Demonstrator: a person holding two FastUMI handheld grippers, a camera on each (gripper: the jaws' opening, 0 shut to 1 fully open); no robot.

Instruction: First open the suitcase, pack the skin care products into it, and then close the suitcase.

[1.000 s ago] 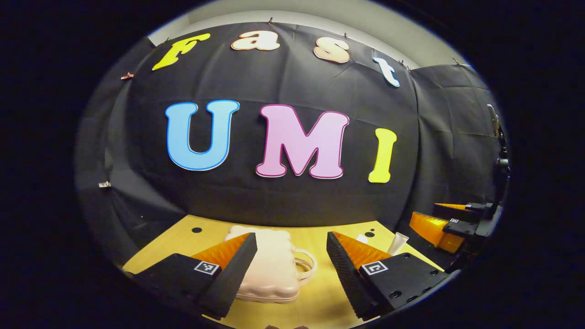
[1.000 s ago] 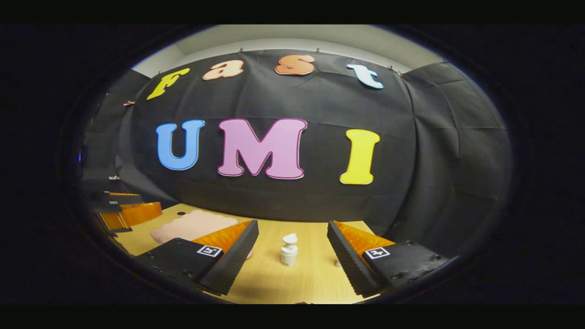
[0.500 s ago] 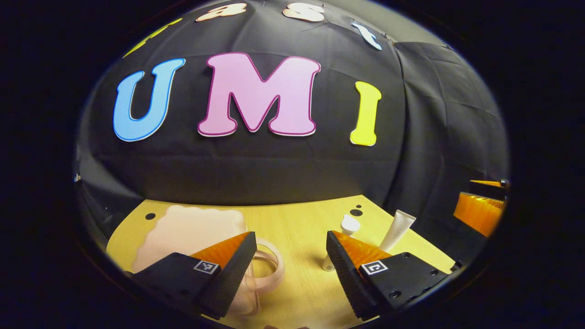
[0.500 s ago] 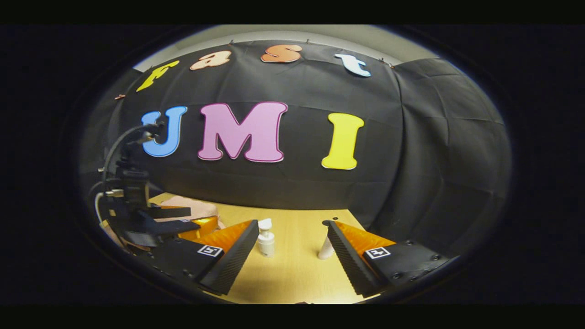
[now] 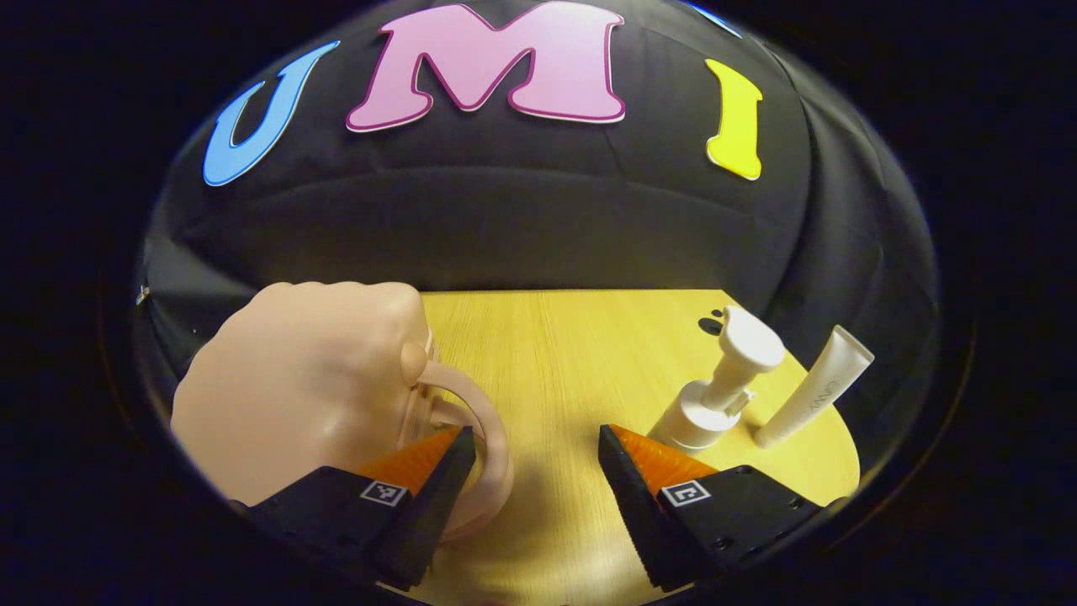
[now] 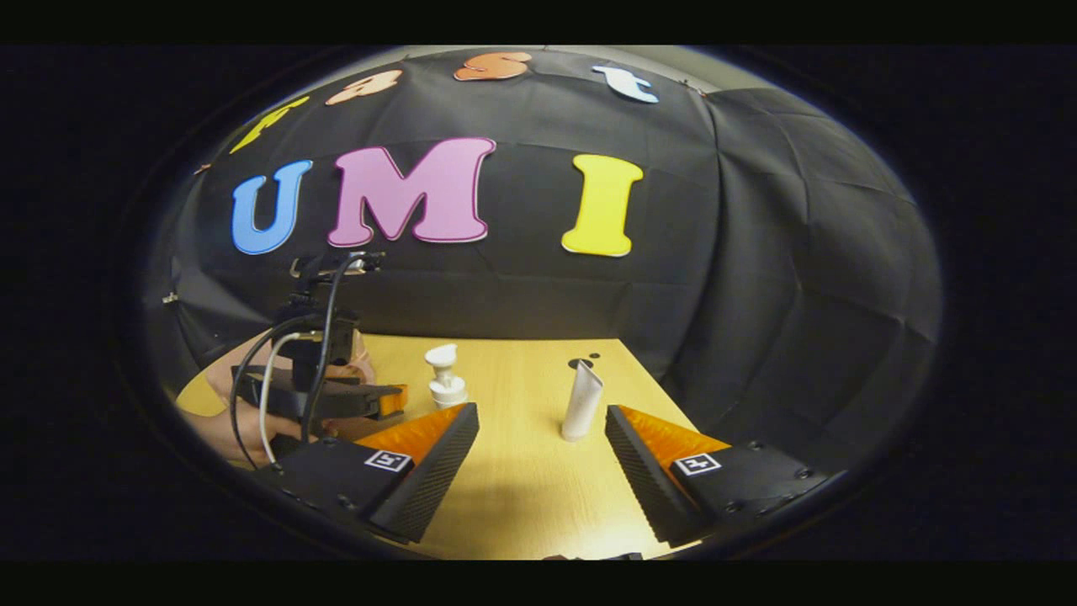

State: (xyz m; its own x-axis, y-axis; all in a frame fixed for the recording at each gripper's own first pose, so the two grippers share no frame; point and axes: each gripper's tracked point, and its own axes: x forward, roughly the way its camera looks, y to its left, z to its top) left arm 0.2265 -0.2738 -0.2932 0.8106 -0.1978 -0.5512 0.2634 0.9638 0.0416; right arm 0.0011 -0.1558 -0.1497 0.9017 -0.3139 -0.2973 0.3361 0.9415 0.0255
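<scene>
Taking the suitcase as the landmark: in the left gripper view it lies flat and closed at the left of the wooden table, a small pale pink case with a puffy, smooth shell. Its looped handle curves out from its right side, toward the middle of the table. The left gripper hangs just right of the suitcase, its jaws spread wide and holding nothing; one finger sits against or just above the handle loop, and I cannot tell whether it touches.

The shell looks rigid and glossy, so it would probably slip under a pinch on its rounded face. The case seems light and may slide on the table when pushed. The better hold is likely the handle or the seam along the right edge, with the other tong steadying the body while the lid is raised.

Further right of the suitcase stands a white pump bottle, upright. It looks hard, light and top-heavy, so it is best gripped low around the body and not by the nozzle. Just beyond it stands a white tube, cap down and leaning in this lens. It is likely soft and squeezable, so gentle pressure near the cap end suits it.

In the right gripper view the right gripper is also wide open and empty, well right of the suitcase, with the tube ahead between its fingers.
</scene>
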